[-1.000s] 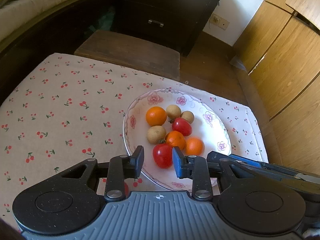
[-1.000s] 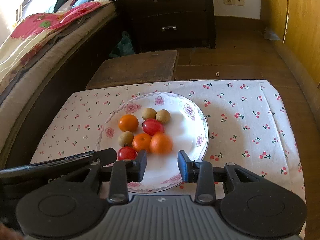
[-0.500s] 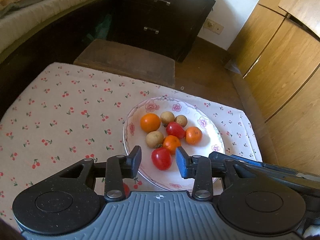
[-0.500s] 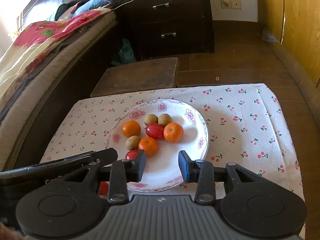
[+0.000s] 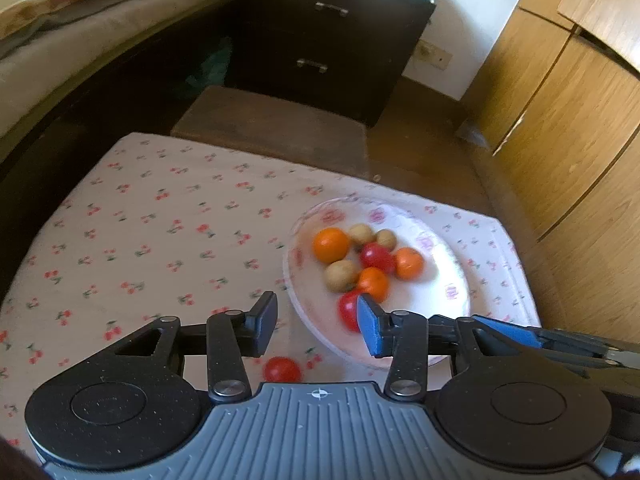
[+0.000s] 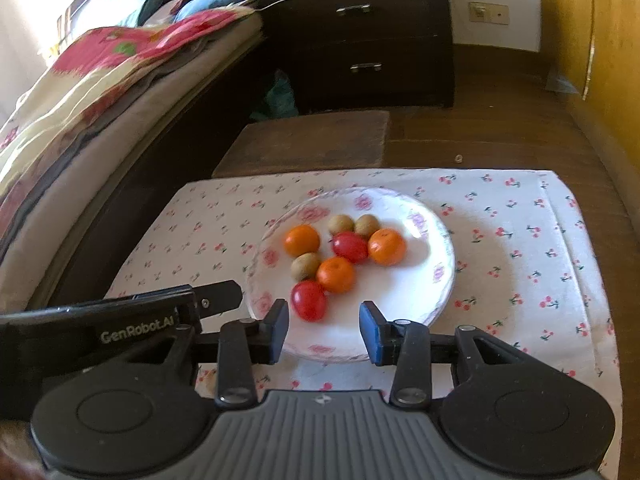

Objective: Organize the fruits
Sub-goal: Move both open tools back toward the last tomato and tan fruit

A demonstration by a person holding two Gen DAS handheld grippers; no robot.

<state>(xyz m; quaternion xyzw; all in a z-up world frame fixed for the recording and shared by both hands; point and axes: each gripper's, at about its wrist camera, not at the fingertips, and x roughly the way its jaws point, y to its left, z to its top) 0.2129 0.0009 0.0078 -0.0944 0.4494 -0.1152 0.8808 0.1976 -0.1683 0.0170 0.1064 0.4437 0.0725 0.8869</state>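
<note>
Both grippers pulled back w/ jaws open & empty, exposing loose tomato [image 5: 282,369] beside plate [image 5: 448,280].

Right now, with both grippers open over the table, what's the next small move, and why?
Probably lower the left gripper toward the red tomato on the cloth and close on it. It looks like the only fruit off the plate; three oranges, three brown fruits and two tomatoes already lie there. The left gripper is open and hangs just beyond that tomato, while the right gripper hovers open at the plate's near rim.
</note>
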